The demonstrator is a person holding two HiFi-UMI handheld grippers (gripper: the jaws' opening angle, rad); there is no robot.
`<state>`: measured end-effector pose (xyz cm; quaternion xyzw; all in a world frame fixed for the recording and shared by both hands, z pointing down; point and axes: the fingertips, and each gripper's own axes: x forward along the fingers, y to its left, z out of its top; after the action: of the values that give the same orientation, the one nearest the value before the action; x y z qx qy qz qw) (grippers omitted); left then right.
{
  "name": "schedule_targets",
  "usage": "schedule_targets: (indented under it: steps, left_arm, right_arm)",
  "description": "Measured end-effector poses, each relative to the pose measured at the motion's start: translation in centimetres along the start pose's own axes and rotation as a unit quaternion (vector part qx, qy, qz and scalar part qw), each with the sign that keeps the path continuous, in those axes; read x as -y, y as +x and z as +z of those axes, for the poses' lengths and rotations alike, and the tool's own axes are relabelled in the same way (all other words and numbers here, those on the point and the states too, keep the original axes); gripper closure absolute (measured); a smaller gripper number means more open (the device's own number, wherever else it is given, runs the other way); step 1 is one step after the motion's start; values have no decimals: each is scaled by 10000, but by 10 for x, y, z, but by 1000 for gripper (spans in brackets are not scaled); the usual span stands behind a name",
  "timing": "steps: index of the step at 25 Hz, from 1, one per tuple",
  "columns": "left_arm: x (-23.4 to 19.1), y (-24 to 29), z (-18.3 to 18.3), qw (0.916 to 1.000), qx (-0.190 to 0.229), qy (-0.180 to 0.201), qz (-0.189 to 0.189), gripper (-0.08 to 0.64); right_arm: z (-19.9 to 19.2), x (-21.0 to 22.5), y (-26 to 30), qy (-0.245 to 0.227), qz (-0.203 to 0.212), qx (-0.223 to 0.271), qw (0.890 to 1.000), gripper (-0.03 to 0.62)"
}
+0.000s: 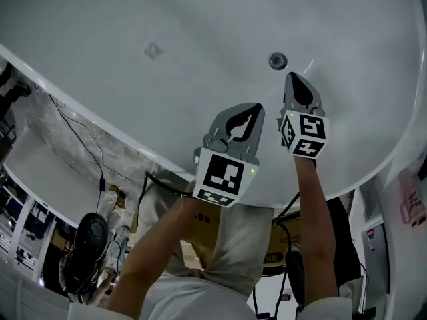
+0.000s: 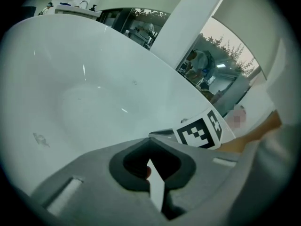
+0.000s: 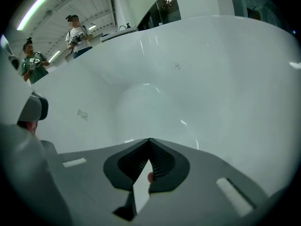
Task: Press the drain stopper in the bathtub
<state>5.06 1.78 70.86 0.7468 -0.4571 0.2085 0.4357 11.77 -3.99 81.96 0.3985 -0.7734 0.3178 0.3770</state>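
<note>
My right gripper [image 1: 294, 80], jaws pressed together on nothing, hovers near the drain stopper [image 1: 277, 61], which sits at its 11 o'clock in the bathtub [image 1: 167, 19]. My left gripper [image 1: 250, 112] is likewise closed and empty.

a black cable [image 1: 100, 169] crosses marbled floor [image 1: 127, 155]; two people [image 3: 77, 32] stand beyond.

Saw bathtub [image 1: 133, 19] only in part, cropped at top and both sides. Could not tell detail of drain stopper [image 1: 277, 61], nor faint mark [image 1: 153, 50]. Lost forearms [image 1: 319, 212] at bottom edge.
</note>
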Motion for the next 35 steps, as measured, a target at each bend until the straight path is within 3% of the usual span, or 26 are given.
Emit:
schedule_targets:
  steps: [6,10,18,22,26,35]
  left_arm:
    - [-3,32,-14,9995,-170,-216,-133,561]
    - [-3,50,-21,9968,-205,-707,-304,561]
    - [-23,76,-42,9974,-583,-425,-11,561]
    - [-32,88,-43,9961,-656,-566,153,561]
    - [-21,102,-42,9962,-755,-413,98,561]
    - [-13,121,-54,9955,-894,-313,-54,561]
  right_arm:
    - [-33,13,37,101,52,-349,9993,589]
    - [-58,15,64,12,418,-717,9965,589]
    - [-97,33,105,-70,346,-1250,9915,589]
    - [-115,47,118,-100,284,-1448,9890,589]
    - [-129,62,128,-250,305,-1629,9859,589]
    - [-151,66,155,16,286,-1753,9841,589]
